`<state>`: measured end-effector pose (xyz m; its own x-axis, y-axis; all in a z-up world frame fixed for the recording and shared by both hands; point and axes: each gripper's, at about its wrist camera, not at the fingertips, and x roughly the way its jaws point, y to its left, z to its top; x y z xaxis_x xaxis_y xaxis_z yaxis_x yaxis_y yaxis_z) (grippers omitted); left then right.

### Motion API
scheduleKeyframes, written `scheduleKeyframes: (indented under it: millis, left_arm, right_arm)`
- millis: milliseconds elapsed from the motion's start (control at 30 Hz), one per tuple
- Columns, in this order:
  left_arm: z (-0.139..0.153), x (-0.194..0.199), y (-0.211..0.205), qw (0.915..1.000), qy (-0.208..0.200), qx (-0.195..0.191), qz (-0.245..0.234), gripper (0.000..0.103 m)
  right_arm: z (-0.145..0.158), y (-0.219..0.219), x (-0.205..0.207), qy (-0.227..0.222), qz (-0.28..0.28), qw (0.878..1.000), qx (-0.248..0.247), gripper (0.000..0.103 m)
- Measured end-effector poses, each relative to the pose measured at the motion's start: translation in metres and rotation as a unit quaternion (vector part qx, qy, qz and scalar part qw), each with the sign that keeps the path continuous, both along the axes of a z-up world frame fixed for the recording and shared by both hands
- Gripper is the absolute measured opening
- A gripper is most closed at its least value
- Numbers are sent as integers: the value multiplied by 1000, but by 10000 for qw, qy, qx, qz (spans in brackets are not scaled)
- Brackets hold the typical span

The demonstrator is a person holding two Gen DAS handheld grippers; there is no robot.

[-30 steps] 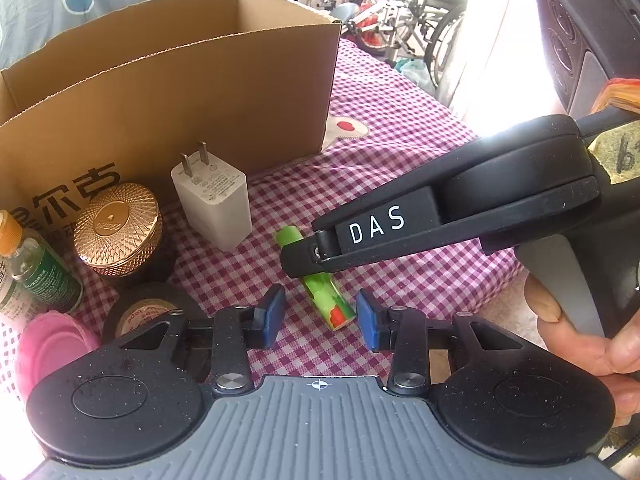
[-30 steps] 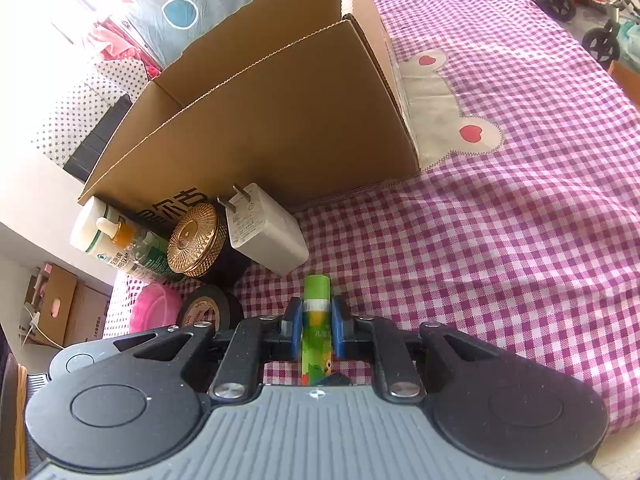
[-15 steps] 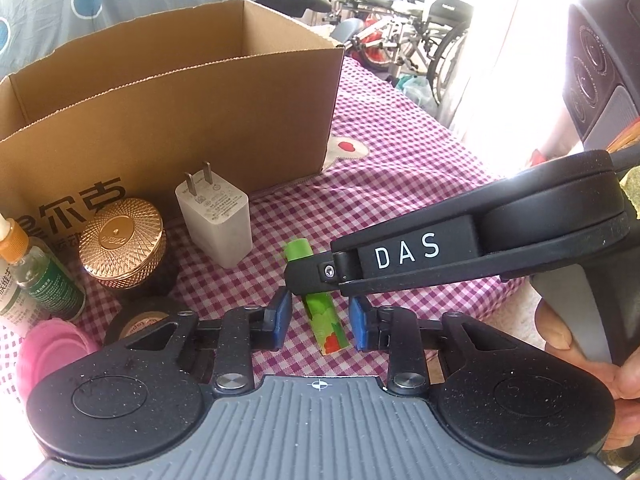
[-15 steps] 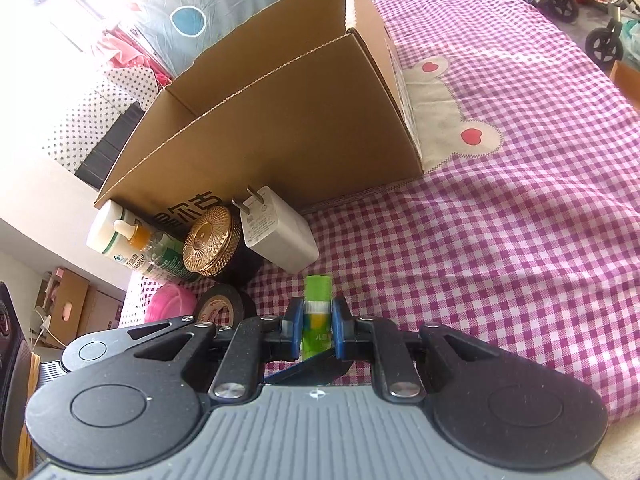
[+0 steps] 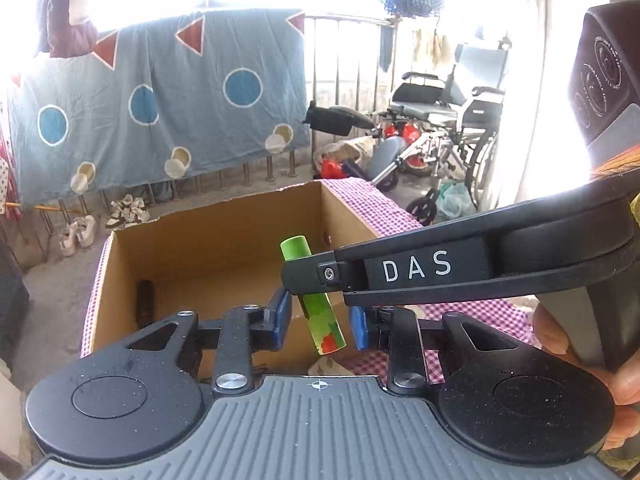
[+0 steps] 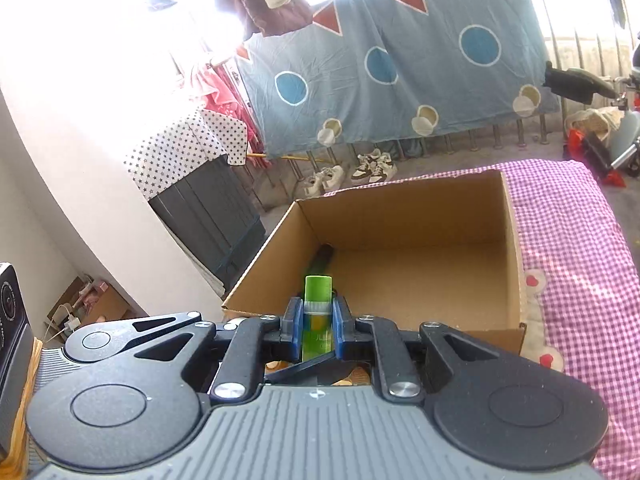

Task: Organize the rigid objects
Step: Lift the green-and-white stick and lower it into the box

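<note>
My right gripper (image 6: pixel 316 320) is shut on a green tube (image 6: pixel 318 288), which it holds up in front of an open cardboard box (image 6: pixel 400 216). In the left wrist view its black finger (image 5: pixel 308 280) marked DAS reaches in from the right and clamps the green tube (image 5: pixel 295 246) at mid-length. The tube's red-patterned lower end hangs between the blue pads of my left gripper (image 5: pixel 320 322). Those pads stand apart and do not touch it. The box (image 5: pixel 224 240) lies just beyond and below both grippers.
A dark cylinder (image 5: pixel 145 300) lies in the box's left corner, also seen as the dark cylinder (image 6: pixel 324 258). Pink checked cloth (image 6: pixel 568 220) covers the table to the right. A hand (image 5: pixel 560 336) holds the right gripper. A wheelchair (image 5: pixel 460 112) and a railing with a blue sheet (image 5: pixel 160 100) stand behind.
Both grippers have risen with the tube, from the table top to above the box's rim. The charger, gold jar and bottles have dropped out of view. My left jaws narrowed.
</note>
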<state>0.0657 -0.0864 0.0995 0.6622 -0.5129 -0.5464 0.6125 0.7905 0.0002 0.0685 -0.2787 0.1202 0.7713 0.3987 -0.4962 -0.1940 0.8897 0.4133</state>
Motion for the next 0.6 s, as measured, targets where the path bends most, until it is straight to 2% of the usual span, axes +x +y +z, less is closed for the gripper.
scheduleKeyframes:
  millis: [133, 267, 367, 433, 600]
  left_arm:
    - [8, 45, 8, 9992, 275, 93, 283, 30]
    - [-8, 102, 19, 9928, 1064, 229, 494, 30]
    - [-30, 139, 32, 9813, 1770, 406, 639, 30]
    - [-47, 158, 39, 9720, 2199, 490, 667, 30]
    - [-72, 180, 37, 9579, 2631, 915, 691, 31]
  right_arm:
    - [14, 18, 50, 73, 368, 9993, 6, 17]
    - [1, 31, 109, 709, 654, 9951, 201, 17]
    - [-31, 36, 158, 1588, 854, 9817, 617, 17]
    - [-51, 36, 177, 2012, 898, 9719, 825, 17]
    - [-99, 38, 218, 2903, 907, 9451, 1194, 17]
